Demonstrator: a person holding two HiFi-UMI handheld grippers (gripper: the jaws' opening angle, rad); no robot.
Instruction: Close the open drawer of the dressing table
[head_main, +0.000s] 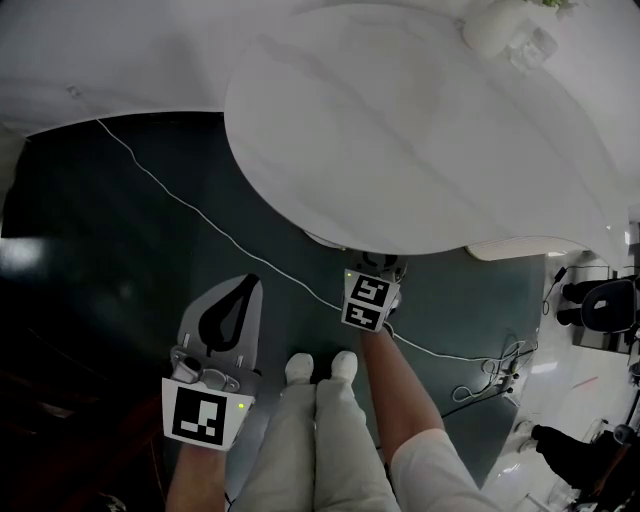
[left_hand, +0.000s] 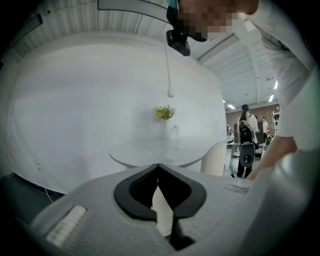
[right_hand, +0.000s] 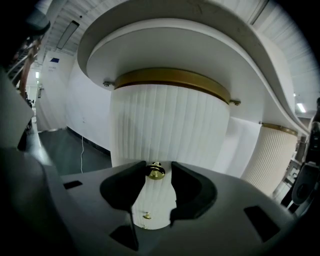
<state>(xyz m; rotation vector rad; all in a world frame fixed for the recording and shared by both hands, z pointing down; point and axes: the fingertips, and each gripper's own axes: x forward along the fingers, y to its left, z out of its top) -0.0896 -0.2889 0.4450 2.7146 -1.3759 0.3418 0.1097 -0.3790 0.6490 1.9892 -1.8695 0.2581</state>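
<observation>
1. Nearest the camera, the person's legs (head_main: 315, 440) in pale trousers stand between the two arms, at the near edge of the table.
2. The floor (head_main: 120, 260) is dark and fills the left half of the head view.
3. The table top (head_main: 420, 130) is white and rounded, and overhangs what stands beneath it.
4. The drawer unit (right_hand: 170, 120) is a ribbed white drum with a gold band, tucked under the top's near edge. How far the drawer stands out cannot be told.
5. The left gripper (head_main: 250, 283) is held low over the floor, well left of the unit. Its jaws meet at the tips with nothing between them.
6. The right gripper (right_hand: 159, 164) reaches under the top's near edge. Its jaws are slightly apart with the knob between their tips, and a gap shows on the right side.
7. A white cable (head_main: 200, 215) runs across the floor.
8. A vase (head_main: 495, 25) stands at the top's far edge.
9. The knob (right_hand: 156, 171) is small and gold, on the unit's ribbed face.
</observation>
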